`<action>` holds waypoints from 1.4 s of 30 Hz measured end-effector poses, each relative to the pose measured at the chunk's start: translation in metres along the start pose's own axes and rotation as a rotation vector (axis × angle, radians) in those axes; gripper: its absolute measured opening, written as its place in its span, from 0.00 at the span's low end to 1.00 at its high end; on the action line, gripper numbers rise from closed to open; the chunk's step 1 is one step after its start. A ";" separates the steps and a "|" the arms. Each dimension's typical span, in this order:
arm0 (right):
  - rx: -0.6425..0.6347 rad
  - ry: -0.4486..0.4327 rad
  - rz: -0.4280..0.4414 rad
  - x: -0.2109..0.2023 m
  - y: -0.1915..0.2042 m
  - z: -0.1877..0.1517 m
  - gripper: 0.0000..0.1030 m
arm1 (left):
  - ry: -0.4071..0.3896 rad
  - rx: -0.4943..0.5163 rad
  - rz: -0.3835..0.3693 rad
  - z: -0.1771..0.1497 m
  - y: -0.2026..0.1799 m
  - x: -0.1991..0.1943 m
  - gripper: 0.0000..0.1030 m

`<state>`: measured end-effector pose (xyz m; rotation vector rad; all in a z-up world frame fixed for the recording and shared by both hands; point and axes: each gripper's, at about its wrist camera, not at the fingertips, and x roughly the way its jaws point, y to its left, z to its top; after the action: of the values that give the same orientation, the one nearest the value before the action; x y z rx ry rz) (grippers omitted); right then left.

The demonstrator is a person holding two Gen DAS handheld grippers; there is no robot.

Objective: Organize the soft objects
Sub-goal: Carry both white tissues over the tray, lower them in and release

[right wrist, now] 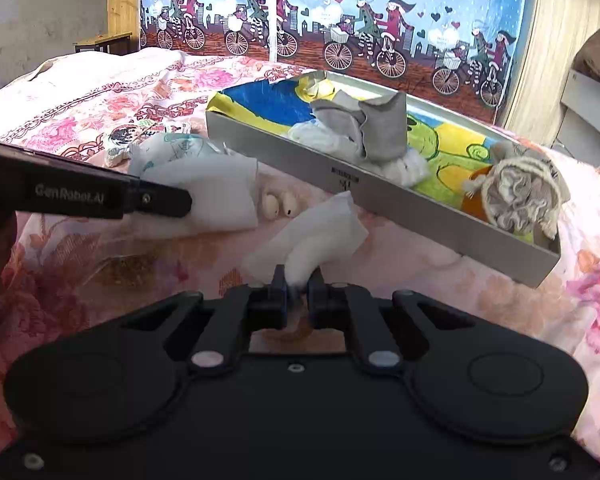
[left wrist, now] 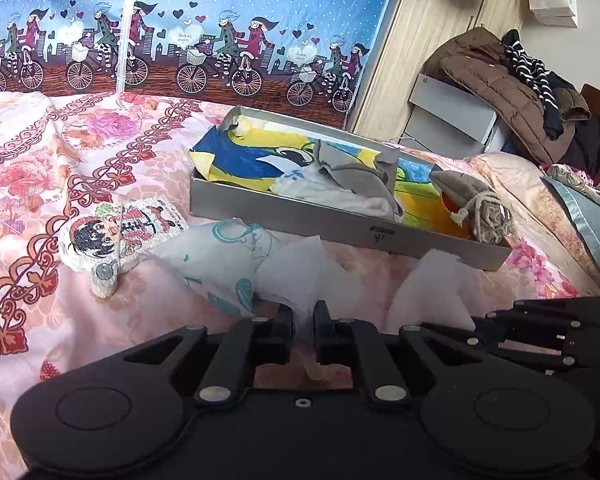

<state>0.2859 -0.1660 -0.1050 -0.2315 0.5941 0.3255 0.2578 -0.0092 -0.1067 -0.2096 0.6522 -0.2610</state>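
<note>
Left gripper (left wrist: 303, 312): we see its jaws nearly closed, pinching the near corner of a white cloth (left wrist: 296, 276) that lies on the bed (left wrist: 40, 184)
Right gripper (right wrist: 298, 280): clenched on a second white cloth (right wrist: 320, 228); this one lies on the bedspread just in front of the tray (right wrist: 380, 196)
Tray contents: a grey cloth (right wrist: 376, 132) over a white bundle (right wrist: 324, 138), and a drawstring pouch (right wrist: 516, 196) at the right end; all on a blue, yellow and green picture lining
Beside the left cloth: a printed white pouch (left wrist: 216, 256) touching it; further left, a cartoon-print piece (left wrist: 116, 232)
Between the two cloths: two small pale oval things (right wrist: 278, 204); we cannot tell what they are
In the way: the tray's near wall stands close behind both cloths
Open room: bare bedspread to the left; behind the tray, a blue bicycle-print panel (left wrist: 220, 20)
Right edge: a brown jacket (left wrist: 496, 88) heaped beyond the bed
</note>
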 end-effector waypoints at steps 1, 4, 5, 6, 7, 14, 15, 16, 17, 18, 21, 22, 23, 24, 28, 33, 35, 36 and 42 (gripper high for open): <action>-0.001 0.000 -0.002 0.000 0.000 -0.001 0.04 | 0.000 -0.008 -0.001 0.001 0.002 0.000 0.12; -0.007 -0.017 -0.005 -0.002 0.001 -0.001 0.04 | -0.007 -0.017 -0.008 0.001 0.003 -0.001 0.07; -0.014 -0.030 -0.008 -0.004 0.002 -0.001 0.04 | -0.011 -0.015 -0.010 0.002 0.003 -0.002 0.07; -0.023 -0.042 -0.013 -0.006 0.003 0.000 0.04 | -0.017 -0.013 -0.013 0.002 0.002 -0.004 0.06; -0.029 -0.053 -0.017 -0.009 0.004 0.002 0.04 | -0.024 -0.008 -0.015 0.003 0.000 -0.006 0.05; -0.035 -0.140 -0.053 -0.029 -0.001 0.016 0.04 | -0.079 0.033 -0.039 0.005 -0.022 -0.030 0.05; -0.040 -0.160 -0.068 -0.032 -0.004 0.018 0.04 | -0.094 0.040 -0.041 0.006 -0.026 -0.033 0.05; -0.042 -0.180 -0.086 -0.034 -0.007 0.022 0.04 | -0.116 0.049 -0.044 0.008 -0.029 -0.037 0.05; -0.029 -0.195 -0.096 -0.036 -0.011 0.025 0.04 | -0.140 0.057 -0.040 0.011 -0.033 -0.040 0.05; -0.009 -0.205 -0.099 -0.036 -0.017 0.030 0.04 | -0.155 0.055 -0.036 0.015 -0.035 -0.040 0.05; 0.013 -0.227 -0.126 -0.030 -0.032 0.043 0.04 | -0.198 0.042 -0.025 0.033 -0.040 -0.033 0.05; 0.014 -0.231 -0.134 -0.027 -0.037 0.046 0.04 | -0.212 0.051 -0.022 0.042 -0.043 -0.028 0.05; 0.017 -0.233 -0.141 -0.024 -0.042 0.048 0.04 | -0.223 0.060 -0.019 0.050 -0.044 -0.023 0.05; 0.023 -0.232 -0.147 -0.020 -0.045 0.050 0.04 | -0.232 0.069 -0.014 0.060 -0.047 -0.016 0.05; 0.048 -0.226 -0.164 0.002 -0.058 0.053 0.04 | -0.248 0.069 0.009 0.094 -0.052 0.015 0.05; 0.020 -0.210 -0.178 0.028 -0.059 0.060 0.04 | -0.219 0.033 0.079 0.109 -0.053 0.056 0.05; 0.015 -0.198 -0.183 0.038 -0.057 0.062 0.04 | -0.189 0.054 0.100 0.107 -0.055 0.071 0.05; 0.010 -0.192 -0.186 0.041 -0.057 0.061 0.05 | -0.171 0.068 0.107 0.105 -0.056 0.078 0.05; -0.006 -0.149 -0.217 0.053 -0.054 0.061 0.09 | -0.094 0.105 0.126 0.097 -0.057 0.100 0.08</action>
<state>0.3776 -0.1845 -0.0801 -0.2728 0.4160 0.1330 0.3852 -0.0826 -0.0732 -0.0793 0.5542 -0.1626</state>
